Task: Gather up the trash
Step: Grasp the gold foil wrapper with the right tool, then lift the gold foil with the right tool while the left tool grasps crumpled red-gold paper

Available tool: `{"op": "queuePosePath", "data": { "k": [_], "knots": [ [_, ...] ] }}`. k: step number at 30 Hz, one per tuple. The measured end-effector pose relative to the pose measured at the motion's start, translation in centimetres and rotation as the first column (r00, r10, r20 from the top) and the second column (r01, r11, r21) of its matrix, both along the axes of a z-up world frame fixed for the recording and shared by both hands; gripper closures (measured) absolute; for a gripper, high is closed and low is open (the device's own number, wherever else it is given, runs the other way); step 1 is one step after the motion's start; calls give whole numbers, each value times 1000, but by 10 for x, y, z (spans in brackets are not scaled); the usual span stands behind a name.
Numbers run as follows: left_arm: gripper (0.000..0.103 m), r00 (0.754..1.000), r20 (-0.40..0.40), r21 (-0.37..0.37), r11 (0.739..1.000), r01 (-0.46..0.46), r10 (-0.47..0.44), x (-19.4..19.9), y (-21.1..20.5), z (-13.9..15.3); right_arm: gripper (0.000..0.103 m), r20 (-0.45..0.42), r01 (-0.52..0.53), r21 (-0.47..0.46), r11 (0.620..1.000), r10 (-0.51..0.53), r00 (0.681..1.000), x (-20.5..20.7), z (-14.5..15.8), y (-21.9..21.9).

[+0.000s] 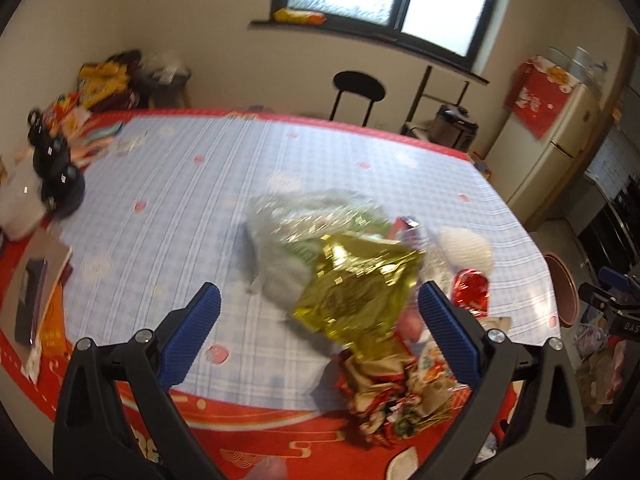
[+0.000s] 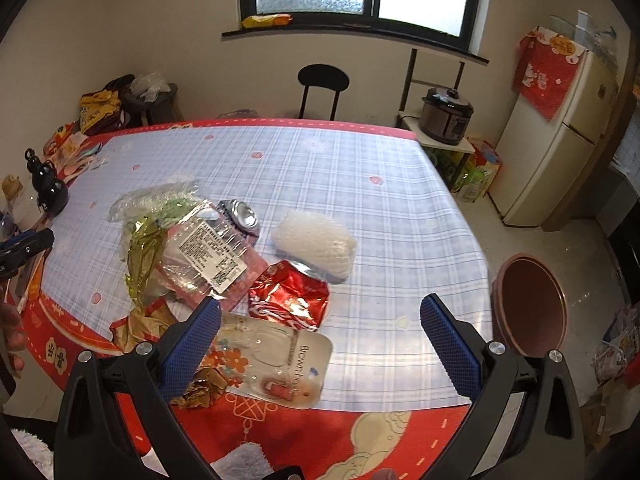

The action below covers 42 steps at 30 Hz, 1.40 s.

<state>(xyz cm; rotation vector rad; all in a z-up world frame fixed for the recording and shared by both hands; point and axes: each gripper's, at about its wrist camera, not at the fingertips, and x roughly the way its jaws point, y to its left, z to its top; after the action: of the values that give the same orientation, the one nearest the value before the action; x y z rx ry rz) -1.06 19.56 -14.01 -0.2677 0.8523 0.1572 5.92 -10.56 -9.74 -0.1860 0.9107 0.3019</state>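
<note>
A heap of trash lies on the checked tablecloth [image 2: 360, 168]: a gold foil wrapper [image 1: 356, 292] [image 2: 144, 248], a clear plastic bag [image 1: 304, 220] [image 2: 160, 200], a labelled clear pack [image 2: 208, 256], a crushed red can [image 2: 290, 294] [image 1: 472, 290], a silver can [image 2: 240, 216], a white bubble-wrap wad [image 2: 314, 242] [image 1: 466, 248], a blister pack [image 2: 272, 364] and crumpled red-gold paper [image 1: 396, 392]. My left gripper [image 1: 320, 332] is open over the heap, empty. My right gripper [image 2: 320, 340] is open above the blister pack, empty.
A pink bin [image 2: 528, 304] stands on the floor at the table's right edge. Black gourd ornaments [image 2: 48, 184] and snack bags sit at the table's far left. A chair [image 2: 322, 84], a cooker [image 2: 448, 118] and a fridge [image 2: 560, 148] stand behind.
</note>
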Motion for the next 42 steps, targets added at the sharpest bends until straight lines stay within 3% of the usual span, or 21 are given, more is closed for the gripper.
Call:
{"op": "queuePosePath", "data": {
  "k": [8, 16, 20, 30, 32, 34, 38, 42],
  "knots": [
    [5, 997, -76, -97, 995, -31, 24, -4, 60, -50, 5, -61, -103, -22, 994, 102, 993, 8, -30, 81],
    [6, 992, -121, -91, 994, -54, 43, -2, 93, -72, 5, -215, -161, 129, 979, 186, 959, 15, -71, 146],
    [6, 991, -126, -88, 994, -57, 46, -4, 103, -79, 26, -293, -159, 203, 966, 215, 932, 19, -91, 169],
    [6, 990, -143, -137, 990, -30, 10, -3, 106, -97, 48, -392, -59, 269, 961, 165, 905, 38, -128, 192],
    [6, 989, -148, -142, 990, -16, -6, -1, 103, -100, 72, -410, -22, 287, 958, 143, 901, 42, -133, 190],
    [6, 987, -159, -147, 989, -2, -21, 0, 99, -103, 81, -424, 7, 313, 950, 133, 896, 43, -134, 186],
    [6, 982, -179, -151, 988, 27, -54, 3, 91, -106, 88, -362, -21, 365, 931, 162, 918, 34, -116, 183],
    [7, 979, -168, -160, 983, 87, -114, 5, 76, -104, 90, -246, -76, 416, 906, 192, 950, 24, -82, 175]
  ]
}}
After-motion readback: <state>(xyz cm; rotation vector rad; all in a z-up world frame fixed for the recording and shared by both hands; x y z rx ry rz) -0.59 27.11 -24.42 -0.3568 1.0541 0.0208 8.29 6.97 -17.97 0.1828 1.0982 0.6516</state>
